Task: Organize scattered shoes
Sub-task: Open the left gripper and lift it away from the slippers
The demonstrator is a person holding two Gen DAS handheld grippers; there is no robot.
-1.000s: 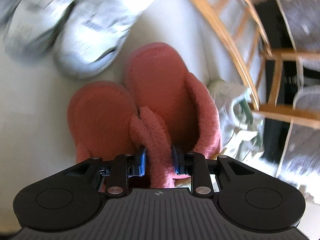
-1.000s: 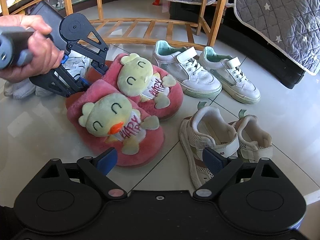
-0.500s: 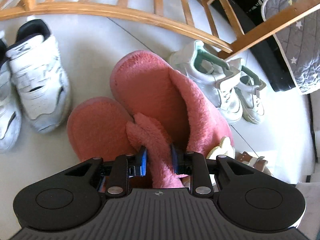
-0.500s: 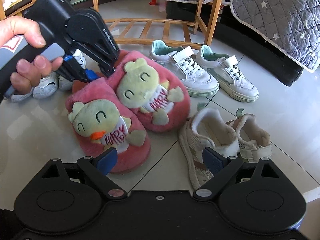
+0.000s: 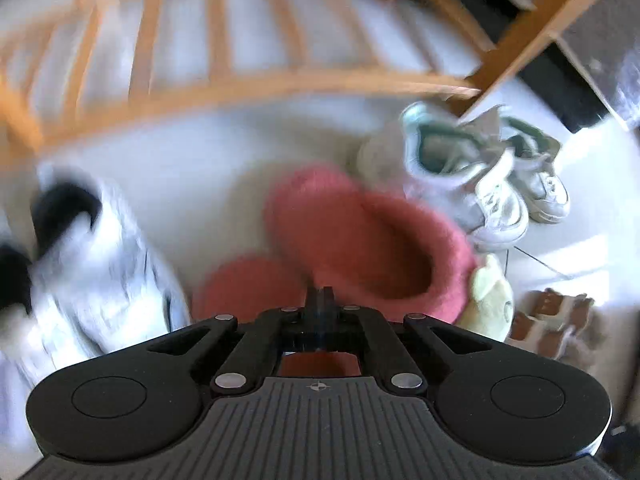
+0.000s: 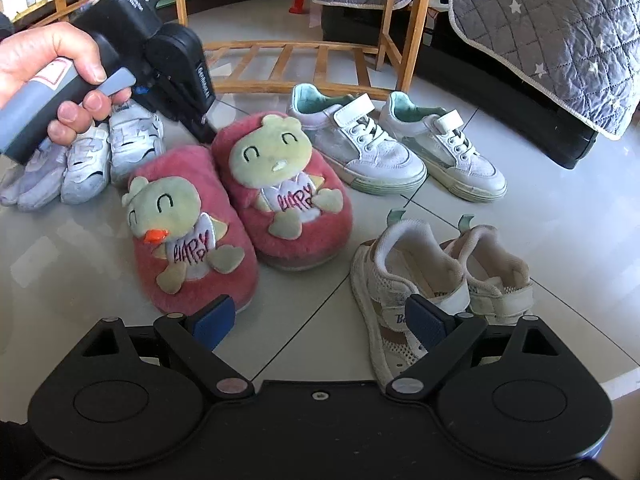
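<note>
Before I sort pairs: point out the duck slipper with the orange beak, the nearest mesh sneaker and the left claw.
duck slipper (image 6: 192,236), right wrist view, plush upper
mesh sneaker (image 6: 400,280), right wrist view, tongue
left claw (image 6: 202,130), right wrist view, tip

Pink slippers (image 6: 240,216), green ducks; grey star-patterned quilt (image 6: 552,20).

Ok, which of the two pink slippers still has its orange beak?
The pink slipper nearer the right-wrist camera; its duck shows an orange beak. The farther pink slipper, beside the white sneakers, has none.
</note>
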